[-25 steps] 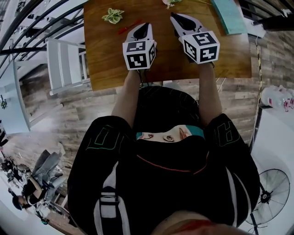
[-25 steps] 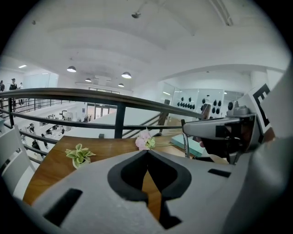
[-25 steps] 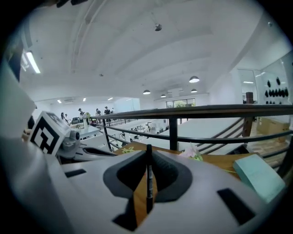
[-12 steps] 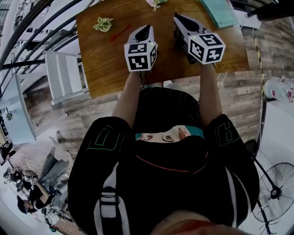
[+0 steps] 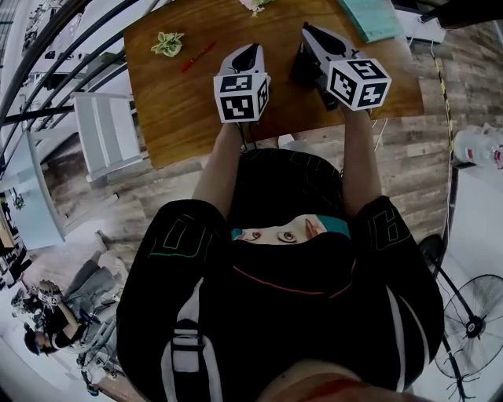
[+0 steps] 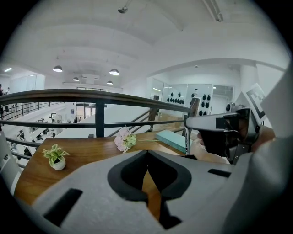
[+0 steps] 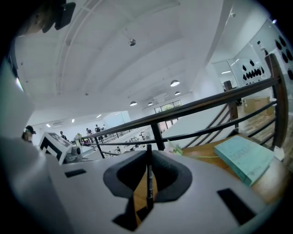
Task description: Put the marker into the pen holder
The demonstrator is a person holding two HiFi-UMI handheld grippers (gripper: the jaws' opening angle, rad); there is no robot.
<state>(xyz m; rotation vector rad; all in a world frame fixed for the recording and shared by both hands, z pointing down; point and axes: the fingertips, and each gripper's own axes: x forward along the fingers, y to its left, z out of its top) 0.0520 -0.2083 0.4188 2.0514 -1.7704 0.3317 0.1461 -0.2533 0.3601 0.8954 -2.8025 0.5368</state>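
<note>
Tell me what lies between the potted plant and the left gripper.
A red pen on the table, clear of both plant and left gripper; head view shows it.

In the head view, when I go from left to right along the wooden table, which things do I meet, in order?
In order: small potted plant → red pen → left gripper → right gripper, shut on the marker → teal book.

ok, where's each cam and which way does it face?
Head view: head-mounted, facing steeply down at the table; shows torso, arms, left gripper, right gripper.
Left gripper view: on that gripper, facing across the table to the railing; own shut jaws, right gripper at right.
Right gripper view: on that gripper, tilted up; own jaws on the marker.
All three share the book.
</note>
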